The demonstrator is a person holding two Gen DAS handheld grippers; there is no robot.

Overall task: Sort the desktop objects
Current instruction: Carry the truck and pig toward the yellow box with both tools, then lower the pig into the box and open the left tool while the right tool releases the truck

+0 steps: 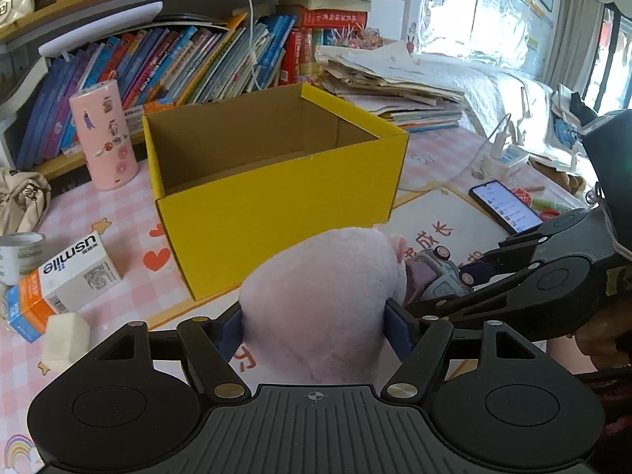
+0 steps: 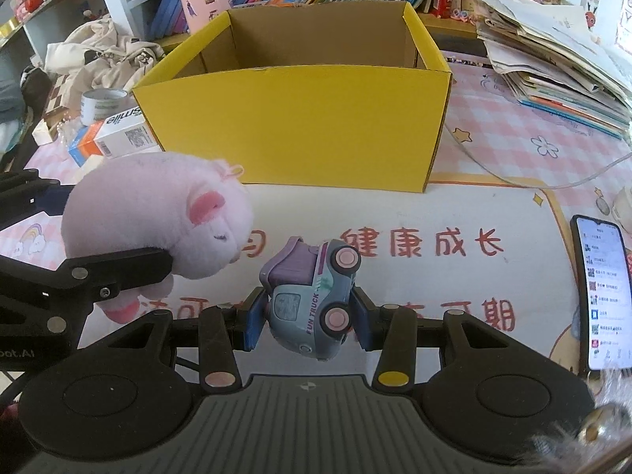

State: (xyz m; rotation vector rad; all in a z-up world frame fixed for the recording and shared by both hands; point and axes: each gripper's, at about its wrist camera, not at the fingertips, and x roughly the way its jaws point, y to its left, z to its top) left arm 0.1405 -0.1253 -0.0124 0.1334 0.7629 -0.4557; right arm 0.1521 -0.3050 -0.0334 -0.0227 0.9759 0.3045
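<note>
Soft and light, the pink plush pig (image 1: pixel 328 300) squashes between the left tongs (image 1: pixel 316 328) while the right tongs (image 2: pixel 308 316) clench a hard, slick toy truck (image 2: pixel 312 292) by its sides, both held above the table (image 2: pixel 513 158) before the yellow box (image 2: pixel 300 126).

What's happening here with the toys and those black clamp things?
A person is tidying a desk with a handheld gripper in each hand. The left gripper is clamped on a pink plush pig; the right gripper is clamped on a small toy truck. Both are held in front of an open yellow box, not yet in it.
</note>
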